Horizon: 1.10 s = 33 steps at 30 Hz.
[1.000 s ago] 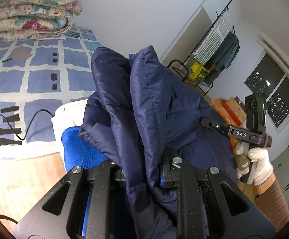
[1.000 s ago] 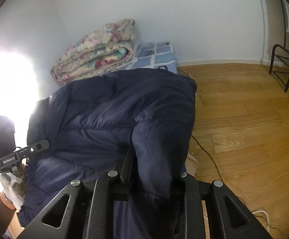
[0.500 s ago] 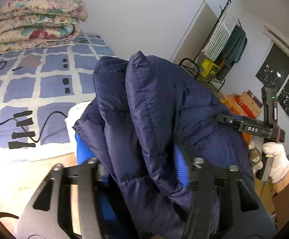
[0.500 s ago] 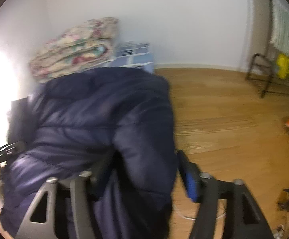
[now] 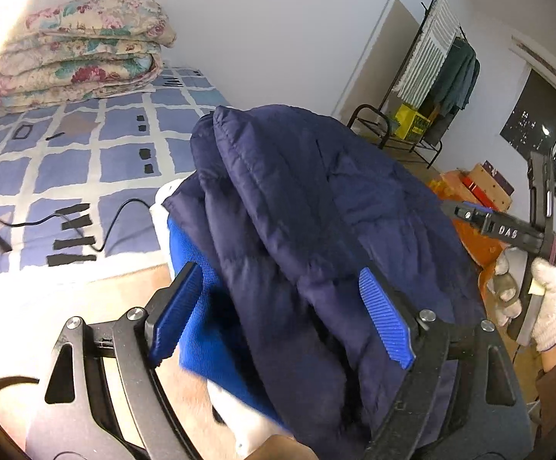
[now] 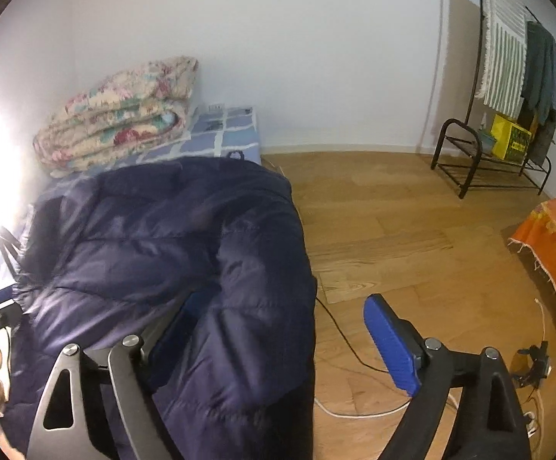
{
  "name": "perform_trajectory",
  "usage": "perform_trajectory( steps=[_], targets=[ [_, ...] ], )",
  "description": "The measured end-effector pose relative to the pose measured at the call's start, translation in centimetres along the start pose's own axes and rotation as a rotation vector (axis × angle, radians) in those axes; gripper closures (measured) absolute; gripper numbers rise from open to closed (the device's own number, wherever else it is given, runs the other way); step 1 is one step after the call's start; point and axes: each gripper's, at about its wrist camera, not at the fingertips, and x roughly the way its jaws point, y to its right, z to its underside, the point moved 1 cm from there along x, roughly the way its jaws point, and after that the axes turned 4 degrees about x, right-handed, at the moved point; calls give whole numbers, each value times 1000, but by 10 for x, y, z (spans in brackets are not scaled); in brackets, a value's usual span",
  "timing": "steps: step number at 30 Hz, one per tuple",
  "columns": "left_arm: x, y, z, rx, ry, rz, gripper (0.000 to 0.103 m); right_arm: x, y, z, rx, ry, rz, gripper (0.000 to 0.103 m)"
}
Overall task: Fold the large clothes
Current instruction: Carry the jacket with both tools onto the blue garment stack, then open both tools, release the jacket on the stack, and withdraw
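White walls and a wood plank floor [image 6: 392,237] frame the room, with a bed under a blue-and-white checked cover [image 5: 86,161] along one side and a folded floral quilt [image 5: 74,65] stacked at its far end against the wall. A black clothes rack [image 6: 507,88] in the far corner carries a green-striped towel and dark garments, with a yellow box on its lower shelf, and an orange cloth [image 6: 553,237] drapes over something low at the right. The navy puffer jacket [image 5: 316,211] is heaped in front of both cameras at the near edge of the bed, quilted in stitched channels with a slight sheen, its folds bunched and rounded; it lies over a bright blue cloth [image 5: 209,329] and something white. The left gripper [image 5: 281,314] has just been opening and its blue ribbed pads stand wide apart, a fold of the jacket hanging loose between them without being pinched. The right gripper [image 6: 281,337] has likewise just been opening; the jacket's edge covers its left finger while the right pad stands clear over the floor. In the left view a white-gloved hand [image 5: 538,299] holds the other tool, whose black bar reads "DAS".
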Motion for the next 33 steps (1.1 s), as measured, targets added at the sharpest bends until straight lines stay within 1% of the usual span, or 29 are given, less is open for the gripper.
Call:
perform_trajectory(
  steps=[5,11,14,20,24,30,33],
  targets=[
    [-31,10,15,24,22,-8,17,-30,-10,11,-1,22,5,13],
    [-83,26,30,40,50,-11,17,-77,-26,29,-4,56,-4,13],
    [-118,36,37,44,80,-18,17,-104,-33,35,0,77,-18,12],
    [-198,63,56,63,130,-44,17,-177,-56,57,-17,123,-41,12],
    [-254,78,76,73,147,-56,17,-225,-70,76,-11,136,-68,9],
    [-327,104,115,123,166,-94,17,-295,-95,106,-36,175,-53,3],
    [-363,115,136,134,183,-114,17,-323,-106,126,-37,185,-58,2]
  ],
)
